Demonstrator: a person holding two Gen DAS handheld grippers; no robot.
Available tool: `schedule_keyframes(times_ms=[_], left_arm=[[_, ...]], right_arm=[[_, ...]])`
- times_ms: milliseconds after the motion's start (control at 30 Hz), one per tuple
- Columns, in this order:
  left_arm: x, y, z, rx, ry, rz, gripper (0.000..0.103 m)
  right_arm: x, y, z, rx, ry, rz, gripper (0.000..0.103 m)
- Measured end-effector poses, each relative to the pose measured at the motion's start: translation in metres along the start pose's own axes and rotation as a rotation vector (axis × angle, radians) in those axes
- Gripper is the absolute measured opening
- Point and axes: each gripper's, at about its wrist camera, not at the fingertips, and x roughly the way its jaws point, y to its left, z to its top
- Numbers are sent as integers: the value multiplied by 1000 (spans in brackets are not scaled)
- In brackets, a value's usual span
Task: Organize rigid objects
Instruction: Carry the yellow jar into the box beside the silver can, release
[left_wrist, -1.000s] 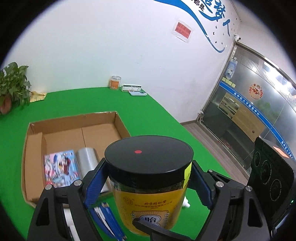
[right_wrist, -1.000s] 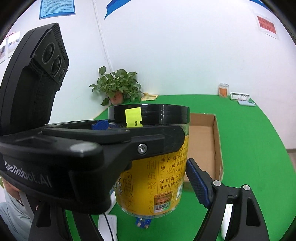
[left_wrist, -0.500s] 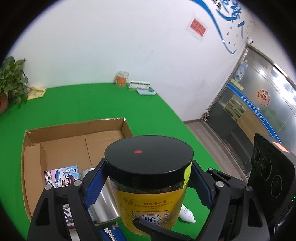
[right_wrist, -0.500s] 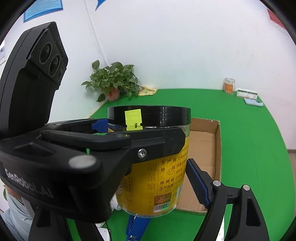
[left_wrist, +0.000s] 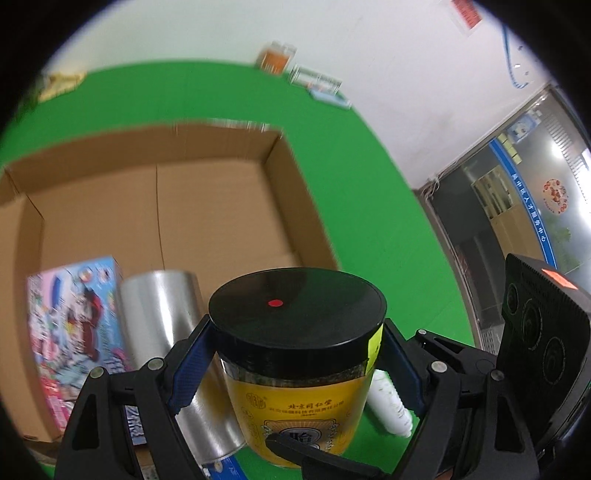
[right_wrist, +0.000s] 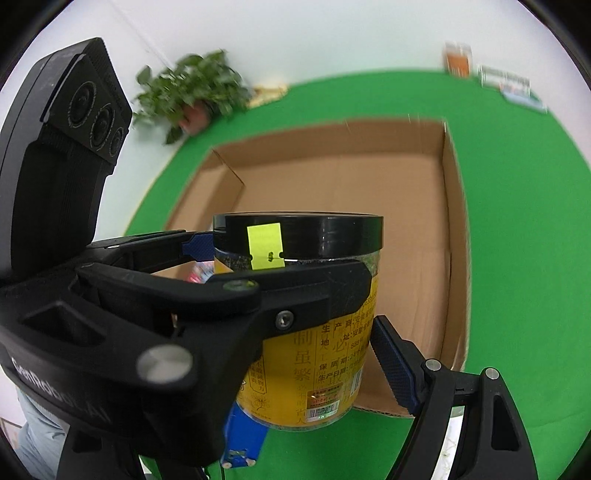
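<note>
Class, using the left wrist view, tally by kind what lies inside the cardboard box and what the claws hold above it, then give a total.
Silver cylinder: 1
Colourful picture box: 1
Black-lidded jar with a yellow label, held: 1
Total: 3

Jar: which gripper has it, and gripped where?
Both. The left gripper clamps the jar just under its black lid; the right gripper clamps its yellow body.
</note>
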Motion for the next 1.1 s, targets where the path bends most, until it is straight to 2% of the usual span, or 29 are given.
schedule_keyframes(times_ms=[133,167,267,467,633,667,700,767,833,867,933,1000,1033,1100], left_arm=[[22,12,-2,-38,58,-16,85],[26,13,-4,-38,67,-16,85],[30,18,-2,-37,83,-2,85],[30,23,5,-48,126,7,85],[18,27,4,-37,115,25,85],[13,28,2,-37,102,19,85],[1,29,1,-34,70,15,80],[-20,31,1,-26,17,25,78],[-44,36,0,-24,-35,-1,78],[-56,38,-3,-14,-68,6,78],[-77,47,-15,5,-123,37,78],[-91,64,-36,11,-152,108,78],[-94,73,-45,13,-162,140,78],[-94,99,-66,-26,-147,171,78]], right_arm=[[21,-20,-8,34,60,-1,80],[20,-21,-17,35,66,-3,79],[29,-32,-15,66,82,19,79],[31,-23,-21,55,93,25,80],[35,-10,-22,35,101,36,80],[37,-10,-22,43,104,26,80],[43,-16,-22,80,111,12,80],[46,-28,-26,123,131,6,80],[47,-23,-28,104,118,-29,80],[48,-22,-29,102,118,-16,80],[41,-16,-30,94,94,45,90],[26,-12,-33,87,54,121,92],[12,-11,-37,66,12,134,92],[-8,-11,-45,23,-59,78,92]])
